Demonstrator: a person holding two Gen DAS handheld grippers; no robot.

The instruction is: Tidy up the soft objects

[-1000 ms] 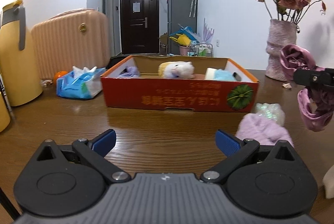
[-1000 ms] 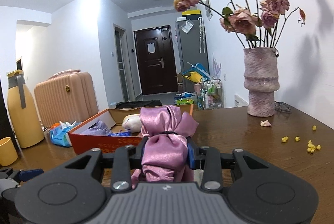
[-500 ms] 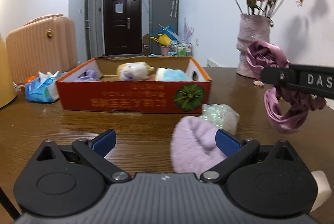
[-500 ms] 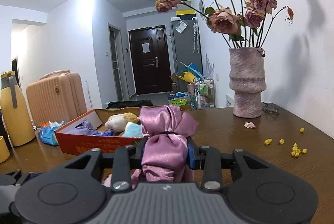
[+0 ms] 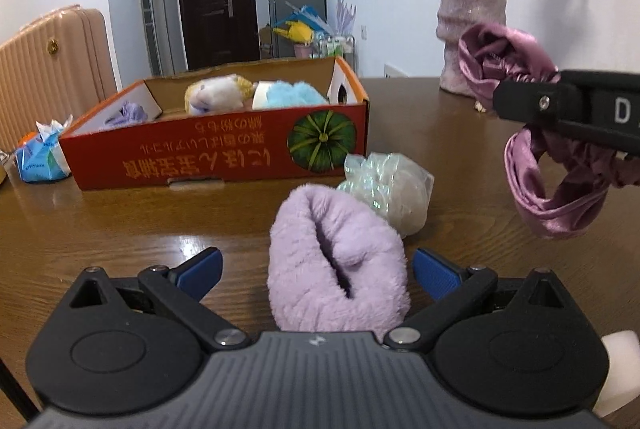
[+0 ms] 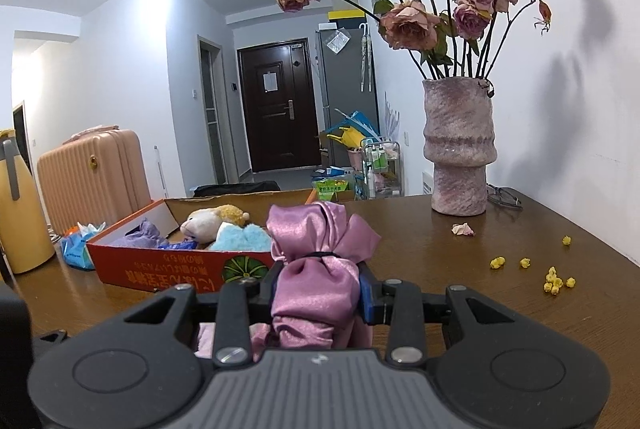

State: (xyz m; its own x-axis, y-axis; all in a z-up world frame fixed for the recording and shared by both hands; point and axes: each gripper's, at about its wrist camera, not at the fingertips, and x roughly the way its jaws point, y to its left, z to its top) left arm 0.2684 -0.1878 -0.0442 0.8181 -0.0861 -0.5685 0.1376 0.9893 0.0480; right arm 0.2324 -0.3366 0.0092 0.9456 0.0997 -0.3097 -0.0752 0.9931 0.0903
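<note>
A fluffy lilac slipper-like soft object (image 5: 334,261) lies on the wooden table between the open fingers of my left gripper (image 5: 316,269), not clamped. Behind it lies a shiny clear bag of white stuff (image 5: 388,185). My right gripper (image 6: 318,293) is shut on a pink satin scrunchie (image 6: 316,269) and holds it above the table; the scrunchie also shows at the right of the left wrist view (image 5: 552,189). The orange cardboard box (image 5: 224,153) holds a white plush toy (image 5: 216,95), a blue fluffy item (image 5: 290,95) and a purple item (image 5: 128,111).
A pink vase with dried roses (image 6: 460,149) stands at the back right. Yellow crumbs (image 6: 554,279) lie on the table to the right. A blue tissue pack (image 5: 40,153), a pink suitcase (image 6: 92,173) and a yellow flask (image 6: 18,209) are on the left. A white block (image 5: 620,373) sits bottom right.
My left gripper has swung right and moved forward, so the lilac soft object now sits between its open fingers. My right gripper still holds the scrunchie, moved slightly toward the box.
</note>
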